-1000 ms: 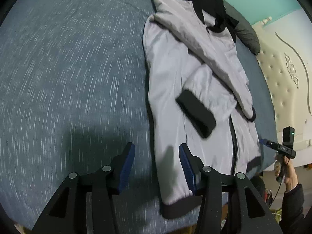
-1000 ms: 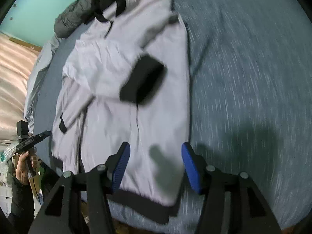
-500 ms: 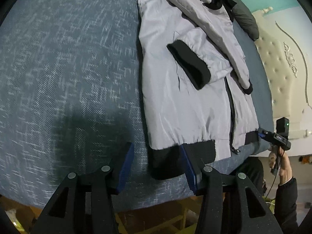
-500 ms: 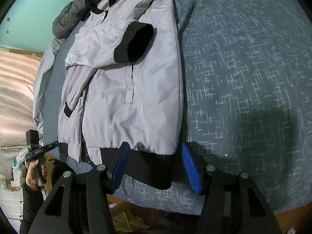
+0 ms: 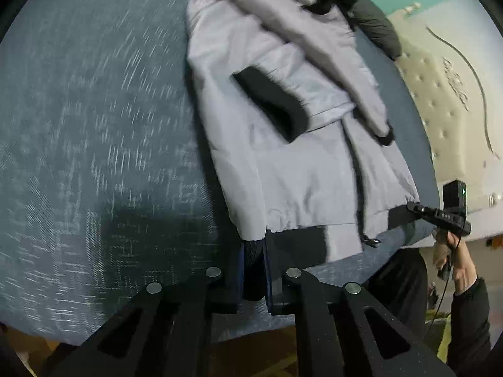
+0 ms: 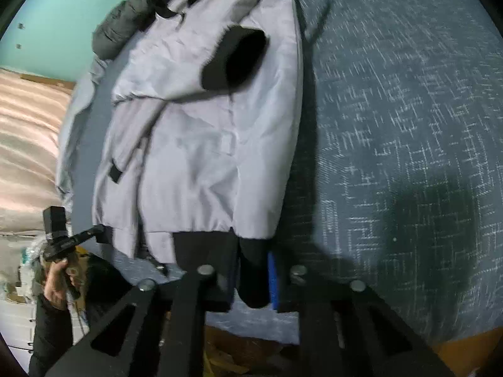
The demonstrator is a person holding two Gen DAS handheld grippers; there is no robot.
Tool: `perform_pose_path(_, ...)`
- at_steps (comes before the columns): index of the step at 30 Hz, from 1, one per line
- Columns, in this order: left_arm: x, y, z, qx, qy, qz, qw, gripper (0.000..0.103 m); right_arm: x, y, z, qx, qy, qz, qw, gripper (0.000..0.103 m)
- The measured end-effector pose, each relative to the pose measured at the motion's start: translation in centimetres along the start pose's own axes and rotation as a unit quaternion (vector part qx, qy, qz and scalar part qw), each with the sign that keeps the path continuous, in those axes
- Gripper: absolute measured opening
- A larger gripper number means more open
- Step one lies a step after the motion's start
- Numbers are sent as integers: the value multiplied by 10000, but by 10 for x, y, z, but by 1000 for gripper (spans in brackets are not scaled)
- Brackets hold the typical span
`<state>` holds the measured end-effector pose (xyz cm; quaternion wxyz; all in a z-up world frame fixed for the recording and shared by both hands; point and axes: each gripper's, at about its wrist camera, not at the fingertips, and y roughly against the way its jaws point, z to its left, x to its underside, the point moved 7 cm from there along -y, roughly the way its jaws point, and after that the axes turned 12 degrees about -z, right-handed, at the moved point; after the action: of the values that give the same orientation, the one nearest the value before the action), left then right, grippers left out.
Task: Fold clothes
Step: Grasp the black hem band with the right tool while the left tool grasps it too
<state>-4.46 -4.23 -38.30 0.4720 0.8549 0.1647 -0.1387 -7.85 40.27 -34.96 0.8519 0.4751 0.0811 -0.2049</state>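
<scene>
Two grippers, both clamped on the same thing: the black hem (image 5: 292, 245) of the grey jacket (image 5: 283, 163). Left gripper (image 5: 253, 270) has its blue-padded jaws pressed tight on the hem's left corner, right at the near edge of the bed (image 5: 94, 157). Over on the right wrist view, the right gripper (image 6: 251, 278) pinches the hem's other corner (image 6: 251, 270), a fold of black ribbing squeezed between the fingers.

Jacket lies front-up on the blue-grey bed cover, stretching away from the near edge, collar at the far end. One sleeve is folded across the chest, its black cuff (image 5: 270, 103) resting mid-body; the second sleeve (image 5: 345, 72) crosses diagonally toward the right side, its cuff near the zip. A dark garment (image 5: 374, 22) sits beyond the collar, beside the cream headboard (image 5: 446, 100). Each view catches the opposite gripper at its edge, held in a hand (image 5: 452, 260) with a dark sleeve. Picture is blurred across the bed cover.
</scene>
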Motion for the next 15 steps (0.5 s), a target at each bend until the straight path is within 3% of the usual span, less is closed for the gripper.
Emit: perform_pose_path(15, -36, 105, -83, 533, -802, -649, 9932, 8, -28, 97, 77, -720, 532, -693, 9936, 7)
